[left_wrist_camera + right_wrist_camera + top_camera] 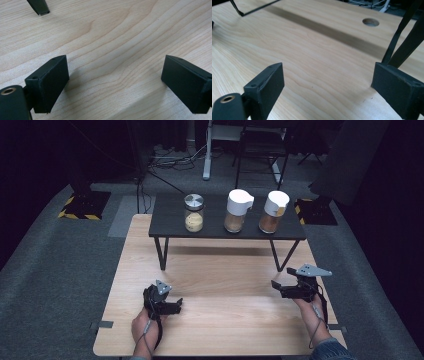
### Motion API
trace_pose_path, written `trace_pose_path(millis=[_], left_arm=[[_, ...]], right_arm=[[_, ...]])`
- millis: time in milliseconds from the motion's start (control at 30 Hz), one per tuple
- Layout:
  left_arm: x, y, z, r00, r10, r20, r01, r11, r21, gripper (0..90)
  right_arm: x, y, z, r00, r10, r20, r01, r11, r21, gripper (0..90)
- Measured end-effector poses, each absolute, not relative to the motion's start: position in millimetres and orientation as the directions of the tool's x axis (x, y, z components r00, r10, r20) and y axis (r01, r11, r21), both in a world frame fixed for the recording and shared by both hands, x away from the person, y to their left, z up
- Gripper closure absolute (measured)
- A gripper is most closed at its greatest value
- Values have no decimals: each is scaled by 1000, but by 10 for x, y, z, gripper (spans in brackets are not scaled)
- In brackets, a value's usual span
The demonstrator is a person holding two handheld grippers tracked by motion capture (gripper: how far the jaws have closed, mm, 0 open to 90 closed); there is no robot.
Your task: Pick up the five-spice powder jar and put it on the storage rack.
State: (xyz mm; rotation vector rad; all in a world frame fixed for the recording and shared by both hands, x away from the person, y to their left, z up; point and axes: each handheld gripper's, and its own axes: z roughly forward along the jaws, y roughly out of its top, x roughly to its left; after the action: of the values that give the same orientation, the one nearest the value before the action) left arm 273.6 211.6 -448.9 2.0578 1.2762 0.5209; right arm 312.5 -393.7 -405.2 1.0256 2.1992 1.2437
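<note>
Here, largest to smallest:

Worktop: a pale wooden worktop [220,275] on grey carpet, its grain plain in both gripper views, with a round hole [371,22] in the surface seen from the right gripper view.

Black shelf: a low dark shelf [220,227] on thin metal legs stands across the far half of the worktop and carries three jars in a row.

Left tool: the left tool [172,306] rests low on the near-left part of the worktop in the person's hand; its jaws stand wide apart with nothing but bare wood between them, as the left gripper view [113,82] shows.

Right tool: the right tool [278,287] is held near the right edge, well apart from the left one; jaws spread wide and empty [327,87], beside a leg of the shelf.

Jars: a steel-lidded jar [194,213] at the shelf's left, a white-capped jar [236,210] in the middle, a second white-capped jar [273,211] at right, each holding a tan or brown powder, all well beyond both tools.
</note>
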Motion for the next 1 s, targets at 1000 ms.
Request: trace_pose_path(millis=[1000], left_arm=[[2736,2116,-4488,446,895,-6,635,-313,706,77]], right_arm=[[3120,-3895,-4408,-641,767,7,468,384,795,100]])
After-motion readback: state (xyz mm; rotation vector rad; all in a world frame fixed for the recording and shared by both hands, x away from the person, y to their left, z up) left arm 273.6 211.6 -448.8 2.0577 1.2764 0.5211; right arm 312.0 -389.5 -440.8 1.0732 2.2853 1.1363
